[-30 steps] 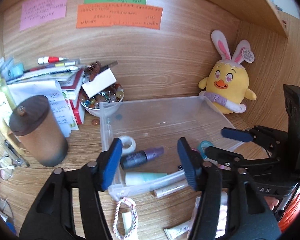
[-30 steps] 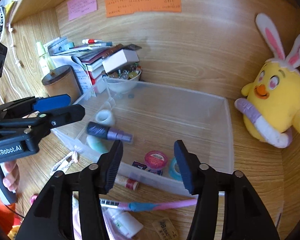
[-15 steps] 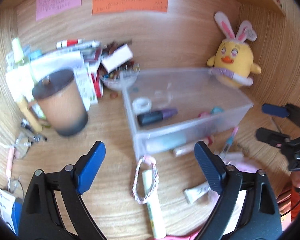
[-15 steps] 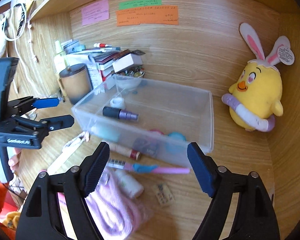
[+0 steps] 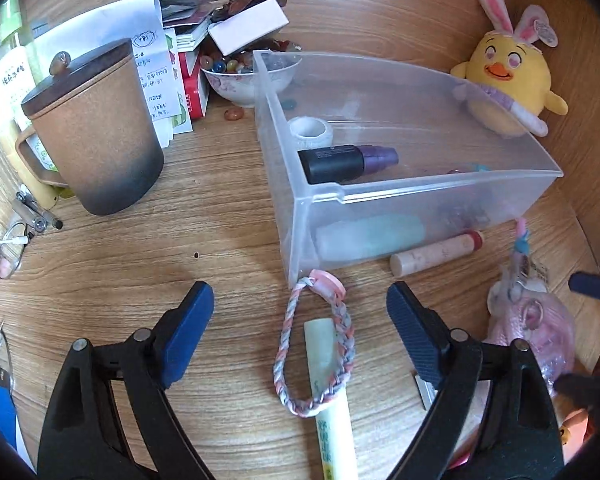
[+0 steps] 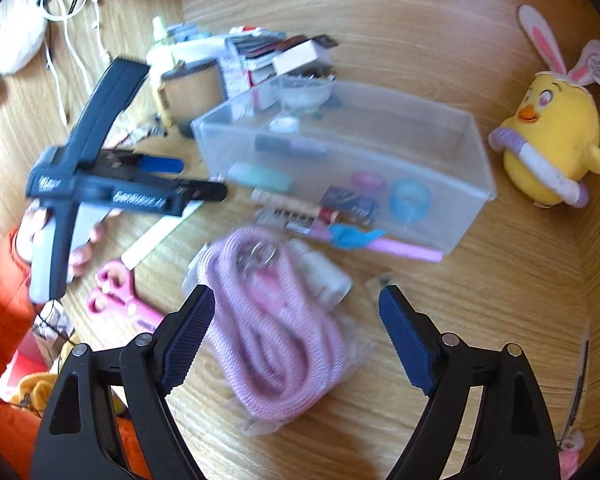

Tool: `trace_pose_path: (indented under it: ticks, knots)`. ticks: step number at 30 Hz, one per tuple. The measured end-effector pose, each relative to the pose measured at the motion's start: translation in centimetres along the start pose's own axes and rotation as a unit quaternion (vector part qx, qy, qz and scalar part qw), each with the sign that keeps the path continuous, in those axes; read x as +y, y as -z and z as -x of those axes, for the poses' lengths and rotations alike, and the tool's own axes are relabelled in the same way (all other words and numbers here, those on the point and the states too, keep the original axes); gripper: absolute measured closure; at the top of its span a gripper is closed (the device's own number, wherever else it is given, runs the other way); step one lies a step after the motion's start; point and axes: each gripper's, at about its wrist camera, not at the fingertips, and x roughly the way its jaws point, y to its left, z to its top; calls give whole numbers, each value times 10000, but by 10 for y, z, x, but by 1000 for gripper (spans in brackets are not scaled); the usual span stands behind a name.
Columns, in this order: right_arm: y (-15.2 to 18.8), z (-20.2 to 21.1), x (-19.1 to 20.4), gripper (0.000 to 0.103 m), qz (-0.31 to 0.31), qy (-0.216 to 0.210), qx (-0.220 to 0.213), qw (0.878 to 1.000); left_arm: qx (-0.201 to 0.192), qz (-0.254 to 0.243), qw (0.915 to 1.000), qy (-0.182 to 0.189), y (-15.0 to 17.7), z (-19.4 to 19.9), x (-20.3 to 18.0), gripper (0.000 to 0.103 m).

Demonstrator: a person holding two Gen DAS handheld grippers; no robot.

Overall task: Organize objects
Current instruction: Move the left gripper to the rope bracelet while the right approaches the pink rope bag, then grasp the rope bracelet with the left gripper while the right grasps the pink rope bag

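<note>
A clear plastic bin (image 5: 380, 200) (image 6: 452, 216) sits on the wooden desk and holds a tape roll (image 5: 310, 130), a black and purple bottle (image 5: 346, 162) and a mint tube (image 5: 370, 236). My left gripper (image 5: 300, 326) is open over a pale green tube (image 5: 332, 392) with a braided pink loop (image 5: 316, 356). My right gripper (image 6: 296, 326) is open above a bagged pink cord (image 6: 272, 328). A beige tube (image 5: 436, 252) and a pink pen (image 6: 384, 244) lie by the bin's front wall.
A brown lidded mug (image 5: 96, 132), a bowl of beads (image 5: 240, 80) and stacked papers stand at the back left. A yellow plush chick (image 5: 508, 76) (image 6: 552, 140) sits at the right. Pink scissors (image 6: 120, 300) lie near the desk's front.
Both grippers have pulled back from above the bin, opened wider and dropped toward the desk. The left now hangs over the green tube, the right over the pink cord.
</note>
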Motion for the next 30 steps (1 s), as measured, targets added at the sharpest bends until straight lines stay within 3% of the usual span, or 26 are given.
trace_pose_path:
  ticks: [5,15,17,19,21,30]
  knots:
    - [5,-14,6,19,81,-85,237,9997,22,-101,9999,-119,5,-6,-2,39]
    - [13,-26,14,17,306,85,429,9986,-39,-157,9998,143,17,4,2,78]
    - [15,-29,14,18,331,103,490,9982,-68,-265,9996,76,20,7,-2,79]
    - [16,-30,14,29,334,185,464,9982,-95,-337,9994,34,22,8,-4,81]
    - [16,-29,13,33,308,150,438,9985,-93,-359,9993,77,23,10,-5,85]
    - [17,-16,15,43,281,142,207,9993,-430,-342,9983,177,23,35,-7,86]
